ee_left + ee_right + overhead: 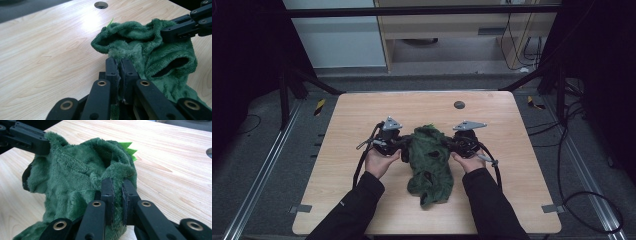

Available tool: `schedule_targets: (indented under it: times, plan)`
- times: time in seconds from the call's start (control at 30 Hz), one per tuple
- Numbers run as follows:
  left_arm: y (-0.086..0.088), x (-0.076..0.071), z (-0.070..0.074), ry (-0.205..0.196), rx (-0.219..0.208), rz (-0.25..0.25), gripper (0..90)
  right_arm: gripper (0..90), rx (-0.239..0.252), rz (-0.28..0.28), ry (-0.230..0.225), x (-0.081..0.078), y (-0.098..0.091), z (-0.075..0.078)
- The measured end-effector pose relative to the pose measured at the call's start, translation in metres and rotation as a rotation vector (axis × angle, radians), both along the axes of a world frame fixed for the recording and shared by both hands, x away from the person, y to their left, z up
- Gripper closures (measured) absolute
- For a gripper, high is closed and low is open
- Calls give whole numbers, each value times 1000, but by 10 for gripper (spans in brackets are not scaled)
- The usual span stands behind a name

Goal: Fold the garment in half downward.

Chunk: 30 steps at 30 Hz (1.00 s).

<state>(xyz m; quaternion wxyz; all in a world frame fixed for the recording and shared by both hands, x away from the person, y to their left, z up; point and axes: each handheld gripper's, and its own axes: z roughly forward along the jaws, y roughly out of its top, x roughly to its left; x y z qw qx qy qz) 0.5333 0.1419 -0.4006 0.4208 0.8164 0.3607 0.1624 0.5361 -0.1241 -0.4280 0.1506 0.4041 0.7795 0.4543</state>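
The left gripper (404, 145) and the right gripper (448, 145) are both holding a dark green fleece garment (430, 162) between them. The fingers (111, 72) of the left gripper are clenching one fuzzy edge of the garment, and the fingers (107, 192) of the right gripper are pinching the opposite edge. The upper part of the garment is hanging between the two pairs of fingers, while its lower part is lying on the wooden tabletop (357, 130), towards the person.
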Motion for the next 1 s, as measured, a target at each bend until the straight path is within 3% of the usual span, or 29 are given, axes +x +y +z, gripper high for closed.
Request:
schedule_targets:
  times: [0.37,0.73,1.0]
  plan:
    - [4,-28,6,-26,-3,-35,859,820,5,74,-42,-24,-4,10]
    - [3,-51,1,-15,-5,-83,859,818,2,116,-60,-43,-7,6]
    - [7,-63,-7,6,1,-97,859,816,13,135,-49,-56,-9,2]
